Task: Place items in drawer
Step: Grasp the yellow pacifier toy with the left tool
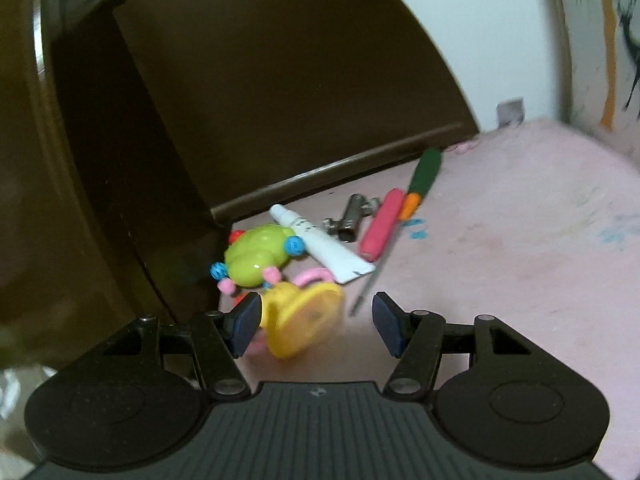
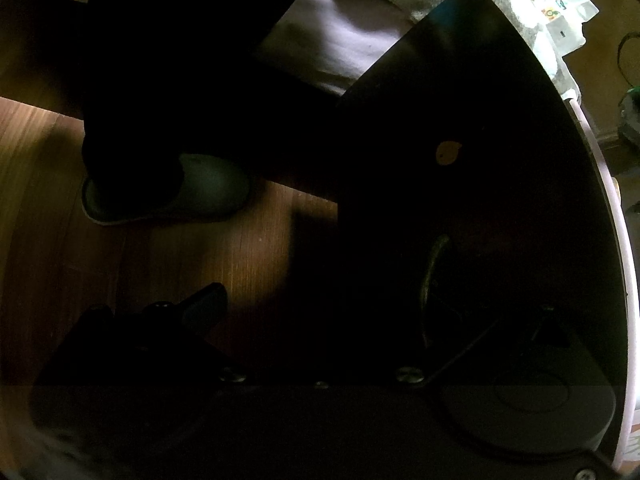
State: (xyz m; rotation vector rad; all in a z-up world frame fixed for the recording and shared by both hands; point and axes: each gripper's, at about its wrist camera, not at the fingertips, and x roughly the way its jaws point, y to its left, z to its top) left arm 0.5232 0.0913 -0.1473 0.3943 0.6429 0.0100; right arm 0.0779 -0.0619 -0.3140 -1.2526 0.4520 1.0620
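Note:
In the left wrist view my left gripper (image 1: pixel 316 324) is open just above a pink surface (image 1: pixel 500 248). A yellow toy (image 1: pixel 302 320) lies between its fingers, close to the left fingertip. Beyond it lie a green toy with blue and pink knobs (image 1: pixel 256 256), a white tube (image 1: pixel 320 246), a metal fitting (image 1: pixel 352 214), a pink pen-like item (image 1: pixel 382 224) and a green-handled screwdriver (image 1: pixel 420 180). The right wrist view is very dark. My right gripper (image 2: pixel 320 312) is next to a dark drawer front with a curved handle (image 2: pixel 434 268); only its left fingertip (image 2: pixel 204 308) shows.
A dark brown cabinet (image 1: pixel 240 100) stands to the left and behind the items. In the right wrist view a person's leg and grey slipper (image 2: pixel 200 188) stand on the wood floor (image 2: pixel 248 256). Packets lie at the top right (image 2: pixel 560 12).

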